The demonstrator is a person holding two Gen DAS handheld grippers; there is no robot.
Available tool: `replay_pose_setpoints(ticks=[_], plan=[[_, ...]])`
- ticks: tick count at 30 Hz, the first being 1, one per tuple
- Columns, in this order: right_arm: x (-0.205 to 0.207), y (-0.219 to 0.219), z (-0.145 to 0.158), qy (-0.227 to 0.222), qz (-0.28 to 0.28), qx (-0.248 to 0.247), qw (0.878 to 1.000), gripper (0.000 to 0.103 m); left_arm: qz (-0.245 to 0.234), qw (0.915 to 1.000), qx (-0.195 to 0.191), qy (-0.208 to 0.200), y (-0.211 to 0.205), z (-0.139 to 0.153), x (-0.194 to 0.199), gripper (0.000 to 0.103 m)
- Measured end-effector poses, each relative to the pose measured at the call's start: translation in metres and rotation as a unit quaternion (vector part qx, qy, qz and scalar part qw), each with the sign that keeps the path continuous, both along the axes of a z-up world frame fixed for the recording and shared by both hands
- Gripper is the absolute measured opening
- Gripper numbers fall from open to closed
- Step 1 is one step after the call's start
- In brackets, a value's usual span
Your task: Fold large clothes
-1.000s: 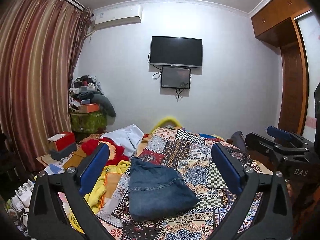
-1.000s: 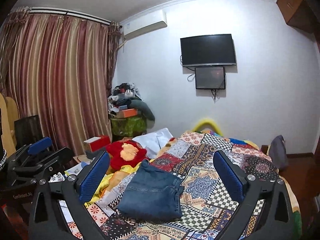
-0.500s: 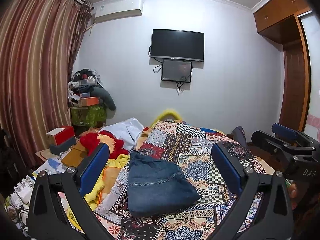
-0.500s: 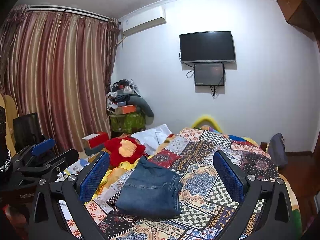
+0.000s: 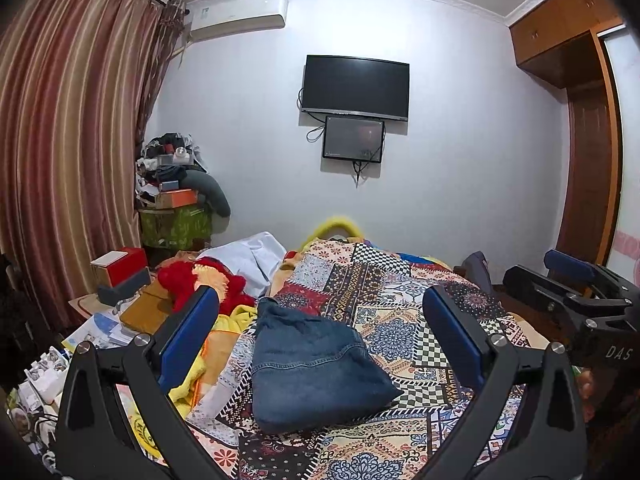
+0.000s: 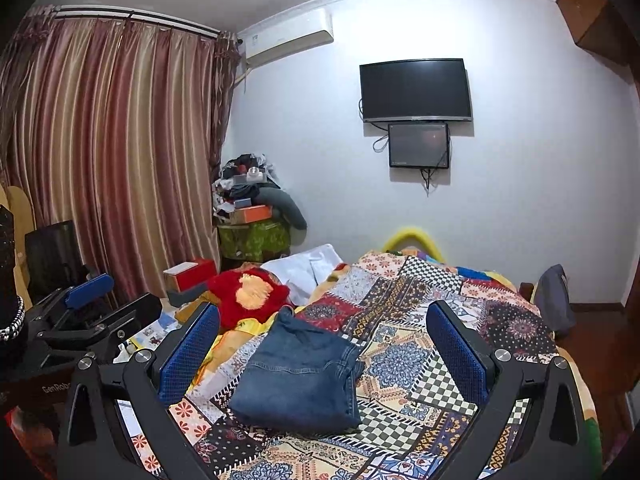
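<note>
Both grippers are held up off the bed with nothing in them. The left gripper (image 5: 320, 332) has its blue pads spread wide, and the right gripper (image 6: 322, 338) is spread wide too. From each wrist view the folded blue jeans (image 5: 312, 364) sit framed right between the fingers, a bit beyond the tips and lower down, not touching either one. The jeans lie flat on the patchwork bedspread (image 5: 400, 320), toward its left side, as a compact denim bundle. Just left of and beyond them there's a red and yellow plush toy (image 6: 250, 294) on some yellow fabric, then a white cloth (image 5: 256, 256) further back. On the far wall hangs a black TV (image 5: 355, 86) with a smaller screen (image 5: 353, 138) under it.
</note>
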State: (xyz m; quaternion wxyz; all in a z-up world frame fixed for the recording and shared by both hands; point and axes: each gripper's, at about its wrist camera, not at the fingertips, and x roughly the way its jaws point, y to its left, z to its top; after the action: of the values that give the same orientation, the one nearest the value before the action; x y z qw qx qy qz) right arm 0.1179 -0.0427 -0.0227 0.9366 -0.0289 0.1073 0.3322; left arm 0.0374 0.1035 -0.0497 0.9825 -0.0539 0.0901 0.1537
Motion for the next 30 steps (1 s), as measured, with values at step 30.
replay_pose_setpoints(ticks=[30], plan=[[0.0011,0.0000,-0.0016,0.003,-0.007,0.003,1.000,0.103,-0.021,0.9997,-0.007,-0.005,-0.0029,0.0030,0.0016,0.103]])
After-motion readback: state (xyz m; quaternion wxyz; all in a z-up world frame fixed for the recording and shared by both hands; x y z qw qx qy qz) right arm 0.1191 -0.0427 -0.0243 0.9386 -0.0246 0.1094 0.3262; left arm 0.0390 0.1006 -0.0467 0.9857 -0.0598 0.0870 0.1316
